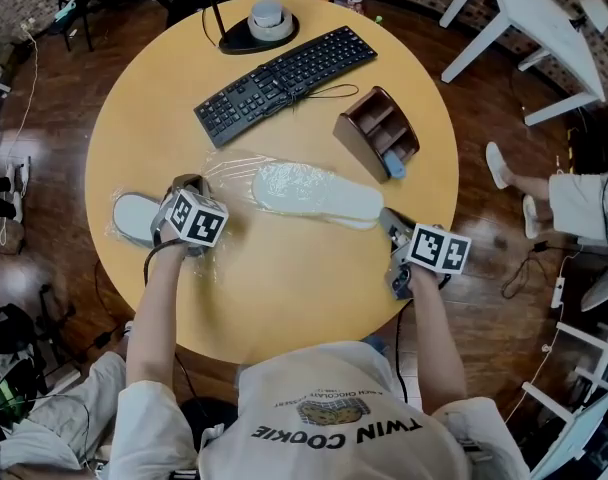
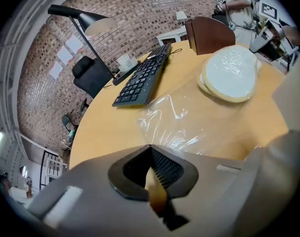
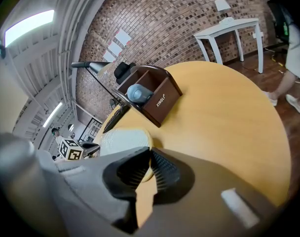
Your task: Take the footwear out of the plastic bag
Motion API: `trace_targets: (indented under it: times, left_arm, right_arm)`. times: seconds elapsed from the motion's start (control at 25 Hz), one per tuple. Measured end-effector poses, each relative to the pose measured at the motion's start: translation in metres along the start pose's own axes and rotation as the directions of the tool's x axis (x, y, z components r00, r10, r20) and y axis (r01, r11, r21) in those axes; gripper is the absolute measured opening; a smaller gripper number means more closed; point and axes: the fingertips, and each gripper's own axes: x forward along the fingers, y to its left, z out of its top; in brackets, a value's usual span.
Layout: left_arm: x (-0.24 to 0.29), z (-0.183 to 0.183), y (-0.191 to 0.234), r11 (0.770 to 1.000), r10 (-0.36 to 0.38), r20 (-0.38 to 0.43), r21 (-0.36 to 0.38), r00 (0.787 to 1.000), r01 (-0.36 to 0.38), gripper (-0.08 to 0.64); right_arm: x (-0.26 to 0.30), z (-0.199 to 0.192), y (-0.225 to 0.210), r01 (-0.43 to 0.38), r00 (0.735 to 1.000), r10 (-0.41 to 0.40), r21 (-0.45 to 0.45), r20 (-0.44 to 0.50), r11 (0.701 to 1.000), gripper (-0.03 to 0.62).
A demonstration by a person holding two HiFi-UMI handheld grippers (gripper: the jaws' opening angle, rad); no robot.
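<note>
White slipper [image 1: 314, 195] lies mid-table [image 1: 284, 298], long axis left to right, its narrow end pinched in your right gripper's [image 1: 385, 217] closed jaws. Your left gripper [image 1: 189, 182], pitched steeply down, clamps the plastic bag [image 1: 227, 168].

The near half of the bench [image 1: 294, 288] lies bare, free to cross. Across the middle lie the slipper [image 1: 314, 193] and the plastic bag [image 1: 229, 168]; behind them the keyboard [image 1: 284, 83] and brown organizer [image 1: 376, 133] block the way.
</note>
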Motion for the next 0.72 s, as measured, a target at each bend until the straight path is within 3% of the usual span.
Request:
trace_targets:
  times: [0.2, 0.32, 0.48, 0.72]
  left_arm:
    - [-0.001, -0.002, -0.001, 1.000, -0.003, -0.008, 0.007, 1.000, 0.003, 0.003]
    - [-0.018, 0.014, -0.004, 0.999, 0.017, 0.063, -0.029, 0.998, -0.015, 0.003]
    - [-0.041, 0.042, -0.039, 0.998, -0.052, 0.170, -0.016, 0.984, 0.055, 0.003]
    - [-0.052, 0.054, -0.083, 0.992, -0.127, 0.202, 0.011, 0.971, 0.128, 0.003]
  right_arm:
    - [0.000, -0.003, -0.002, 0.011, 1.000, -0.011, -0.018, -0.011, 1.000, 0.012]
    - [-0.001, -0.002, -0.001, 0.012, 1.000, -0.012, -0.022, -0.010, 1.000, 0.012]
    - [0.000, 0.000, -0.002, 0.014, 1.000, -0.014, -0.014, -0.011, 1.000, 0.012]
    - [0.001, 0.001, -0.001, 0.017, 1.000, -0.017, -0.019, -0.013, 1.000, 0.012]
